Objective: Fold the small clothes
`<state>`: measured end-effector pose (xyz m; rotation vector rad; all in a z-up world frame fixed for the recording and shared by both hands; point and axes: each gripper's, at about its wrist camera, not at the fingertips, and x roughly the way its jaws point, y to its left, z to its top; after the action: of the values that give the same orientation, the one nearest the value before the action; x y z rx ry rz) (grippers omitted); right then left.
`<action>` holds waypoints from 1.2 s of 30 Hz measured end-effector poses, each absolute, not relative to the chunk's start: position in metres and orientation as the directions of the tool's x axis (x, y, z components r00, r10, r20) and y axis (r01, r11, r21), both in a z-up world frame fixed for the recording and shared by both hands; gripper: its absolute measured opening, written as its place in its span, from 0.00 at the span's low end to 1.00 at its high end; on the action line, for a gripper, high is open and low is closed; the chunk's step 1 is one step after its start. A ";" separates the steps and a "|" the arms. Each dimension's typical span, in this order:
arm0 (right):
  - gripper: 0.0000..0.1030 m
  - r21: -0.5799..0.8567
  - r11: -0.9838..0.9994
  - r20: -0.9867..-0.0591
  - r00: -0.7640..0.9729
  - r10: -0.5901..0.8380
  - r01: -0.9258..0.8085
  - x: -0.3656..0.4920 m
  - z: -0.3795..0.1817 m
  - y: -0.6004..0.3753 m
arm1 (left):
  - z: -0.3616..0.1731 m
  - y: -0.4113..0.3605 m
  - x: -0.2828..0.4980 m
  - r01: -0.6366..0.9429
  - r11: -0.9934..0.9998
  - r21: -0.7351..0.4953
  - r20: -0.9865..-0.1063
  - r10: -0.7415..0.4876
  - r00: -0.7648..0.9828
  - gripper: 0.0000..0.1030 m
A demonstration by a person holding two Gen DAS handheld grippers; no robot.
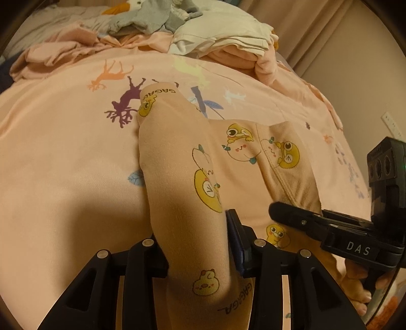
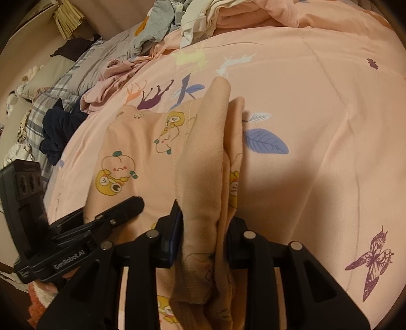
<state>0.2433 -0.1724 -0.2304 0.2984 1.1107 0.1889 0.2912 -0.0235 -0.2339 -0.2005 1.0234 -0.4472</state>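
While both claws are pinching peach cartoon-print garment (image 1: 187, 182) edges, left gripper (image 1: 196, 243) and right gripper (image 2: 203, 236) are laying a fold onto the bedspread (image 2: 317, 127); release likely next.

Left wrist view: sits just behind left claw (image 1: 198, 243), looks steeply down over bed (image 1: 63, 152), very close. Right wrist view: same setup behind right claw (image 2: 203, 236), facing same way. Shared: peach printed garment (image 1: 182, 165) (image 2: 142, 152), deer-print bedspread, clothes heap (image 1: 152, 20) (image 2: 162, 22) at far edge; each view catches other claw at side.
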 end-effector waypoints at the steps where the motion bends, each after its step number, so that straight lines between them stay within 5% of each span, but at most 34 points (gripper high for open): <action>1: 0.27 0.323 0.946 -0.850 0.438 0.292 -0.004 0.243 -0.232 -0.172 | -0.234 -0.026 0.289 0.270 0.898 -0.347 -0.776 -0.437 0.455 0.39; 20: 0.28 0.336 0.941 -0.812 0.519 0.266 0.043 0.228 -0.239 -0.172 | -0.236 -0.028 0.281 0.252 0.933 -0.257 -0.743 -0.357 0.566 0.49; 26: 0.32 0.369 0.928 -0.815 0.497 0.298 0.050 0.225 -0.236 -0.176 | -0.231 -0.024 0.278 0.203 0.965 -0.166 -0.769 -0.256 0.586 0.72; 32: 0.41 0.439 0.895 -0.815 0.457 0.357 0.083 0.198 -0.228 -0.206 | -0.217 0.006 0.264 0.166 0.968 -0.190 -0.791 -0.251 0.558 0.72; 36: 0.44 0.401 0.907 -0.832 0.465 0.302 0.128 0.176 -0.217 -0.218 | -0.190 0.019 0.249 0.101 0.993 -0.066 -0.777 -0.114 0.619 0.52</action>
<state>0.1762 -0.2178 -0.2175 0.4435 1.0916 0.1115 0.2486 0.0194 -0.1900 -0.0161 0.8948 -0.1238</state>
